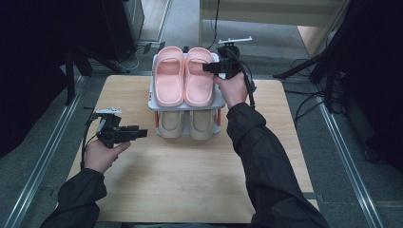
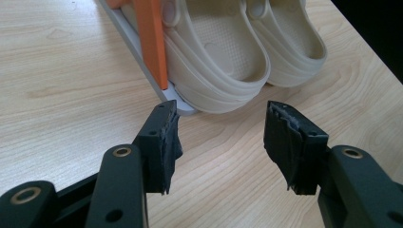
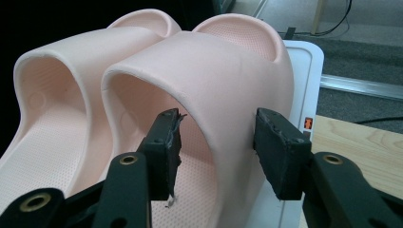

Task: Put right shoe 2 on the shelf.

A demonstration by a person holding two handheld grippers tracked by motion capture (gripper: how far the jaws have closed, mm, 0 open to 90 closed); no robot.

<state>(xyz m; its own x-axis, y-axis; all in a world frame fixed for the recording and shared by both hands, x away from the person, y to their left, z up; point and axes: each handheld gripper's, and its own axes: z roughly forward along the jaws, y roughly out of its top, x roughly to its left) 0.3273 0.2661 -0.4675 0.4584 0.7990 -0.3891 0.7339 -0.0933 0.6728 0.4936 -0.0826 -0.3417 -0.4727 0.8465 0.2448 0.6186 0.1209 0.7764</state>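
Right gripper (image 3: 216, 142) jaws spread, straddling pink slipper (image 3: 228, 71) strap on rack (image 1: 154, 102); left gripper (image 2: 221, 142) wide, empty.

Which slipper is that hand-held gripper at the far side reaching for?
On the wooden table stands a small two-shelf rack. Its top shelf holds two pink slippers, the lower one two beige slippers. It is the right-hand pink slipper, whose strap sits between the open jaws of the right hand-held gripper.

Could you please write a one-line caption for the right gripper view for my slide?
Open right gripper straddling the strap of a pink slipper on the rack's top shelf.
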